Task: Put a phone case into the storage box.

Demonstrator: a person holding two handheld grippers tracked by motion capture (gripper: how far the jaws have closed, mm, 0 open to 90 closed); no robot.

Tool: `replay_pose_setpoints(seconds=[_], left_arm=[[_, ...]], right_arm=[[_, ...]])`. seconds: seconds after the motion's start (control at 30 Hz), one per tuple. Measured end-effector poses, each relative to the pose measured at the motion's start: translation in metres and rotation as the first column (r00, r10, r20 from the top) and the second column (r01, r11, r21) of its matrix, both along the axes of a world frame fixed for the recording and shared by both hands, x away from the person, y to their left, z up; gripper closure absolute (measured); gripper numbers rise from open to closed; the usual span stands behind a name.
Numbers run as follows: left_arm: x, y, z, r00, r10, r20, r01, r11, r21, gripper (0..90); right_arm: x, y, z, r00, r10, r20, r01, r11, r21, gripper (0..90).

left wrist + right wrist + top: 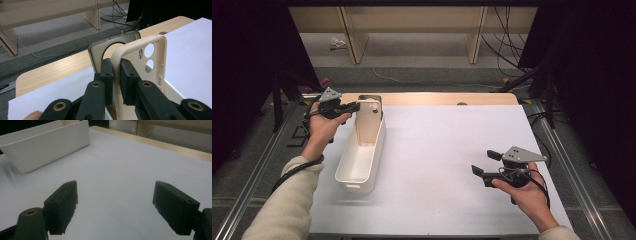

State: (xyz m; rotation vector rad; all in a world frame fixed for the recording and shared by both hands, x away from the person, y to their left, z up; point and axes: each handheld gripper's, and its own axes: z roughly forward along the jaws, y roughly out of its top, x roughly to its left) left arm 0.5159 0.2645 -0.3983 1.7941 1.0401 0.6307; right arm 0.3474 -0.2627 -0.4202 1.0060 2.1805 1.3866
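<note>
I see two phone cases standing in one white bin (360, 159), at its far end. My left tongs (116, 75) are clamped on the edge of the beige case (147, 62). The second case (117, 41), darker with a ring on it, stands just behind the beige one, touching the left pad. Right tongs (115, 207) are spread wide with nothing between them, held over the bare white table (125, 165), well apart from the bin.
</note>
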Motion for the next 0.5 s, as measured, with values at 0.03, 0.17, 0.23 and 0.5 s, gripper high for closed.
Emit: replay_pose_setpoints(seconds=[0.03,0.17,0.23,0.5], left_arm=[[0.0005,0.0,-0.0006,1.0,0.001,0.0,-0.001,1.0,0.0,80.9],[0.003,-0.0011,-0.0024,1.0,0.007,0.005,-0.008,0.9998,0.017,79.6],[0.0042,-0.0018,-0.0034,0.9999,0.009,0.008,-0.009,0.9996,0.027,78.7],[0.0062,-0.0058,-0.0083,0.9994,0.034,-0.002,-0.033,0.9959,0.084,70.9]], right_arm=[[0.0001,0.0,-0.0001,1.0,0.0,-0.001,0.0,1.0,0.0,21.0],[0.0,0.0002,-0.0001,1.0,0.001,0.001,-0.001,1.0,0.001,21.0],[0.0,0.0002,-0.0001,1.0,0.001,-0.001,-0.001,1.0,0.001,21.0],[0.0,-0.0003,-0.0001,1.0,-0.001,-0.001,0.001,1.0,0.0,21.0]])
